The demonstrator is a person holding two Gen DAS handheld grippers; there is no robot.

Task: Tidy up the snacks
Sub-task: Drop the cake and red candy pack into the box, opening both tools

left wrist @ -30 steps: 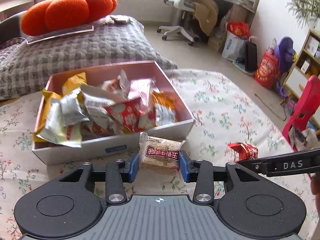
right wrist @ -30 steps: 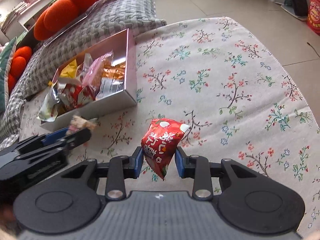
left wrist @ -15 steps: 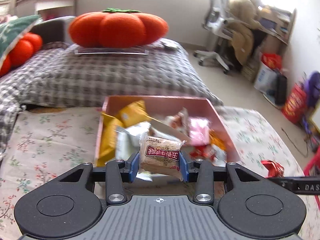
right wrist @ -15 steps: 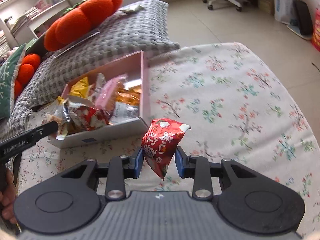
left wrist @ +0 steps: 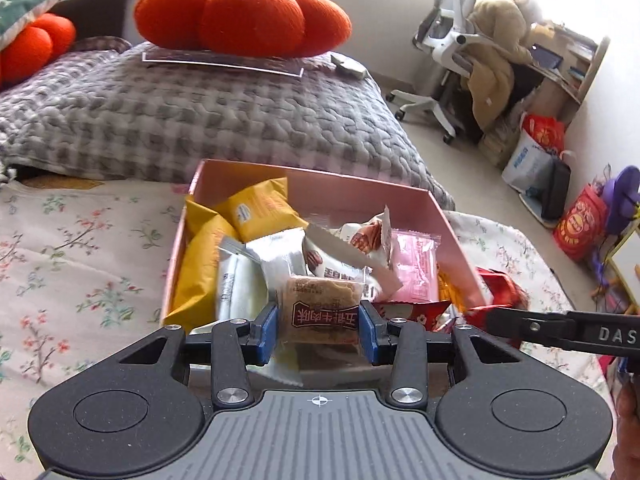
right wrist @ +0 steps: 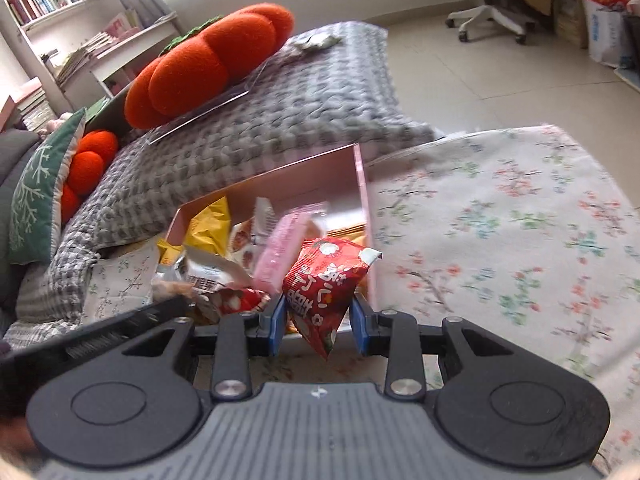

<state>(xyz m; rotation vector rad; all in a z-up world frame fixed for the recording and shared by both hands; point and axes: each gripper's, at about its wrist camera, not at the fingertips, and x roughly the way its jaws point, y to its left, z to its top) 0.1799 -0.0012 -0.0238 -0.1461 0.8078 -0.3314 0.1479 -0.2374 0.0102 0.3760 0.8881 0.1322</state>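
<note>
Left gripper [left wrist: 319, 327]: clamping a brown cracker pack [left wrist: 322, 307] between blue pads, low centre of the left view, hanging just in front of the near wall of the pink box [left wrist: 352, 196].

Box: sitting on the floral cloth [left wrist: 80, 264] in mid-frame, holding yellow packs [left wrist: 256, 208] at its upper left, white packs [left wrist: 248, 280] in the middle, a pink pack [left wrist: 414, 268] at the right.

Right gripper [right wrist: 318, 322]: squeezing a red packet [right wrist: 324, 280] at its lower part, low centre of the right view, packet overlapping the box's near right corner. Also showing at the right edge of the left view.

Lying beyond the box, upper half of both views: grey blanket [left wrist: 200, 112] with an orange pumpkin cushion [left wrist: 240, 16] on top. Standing at upper right of the left view: an office chair [left wrist: 444, 52].
</note>
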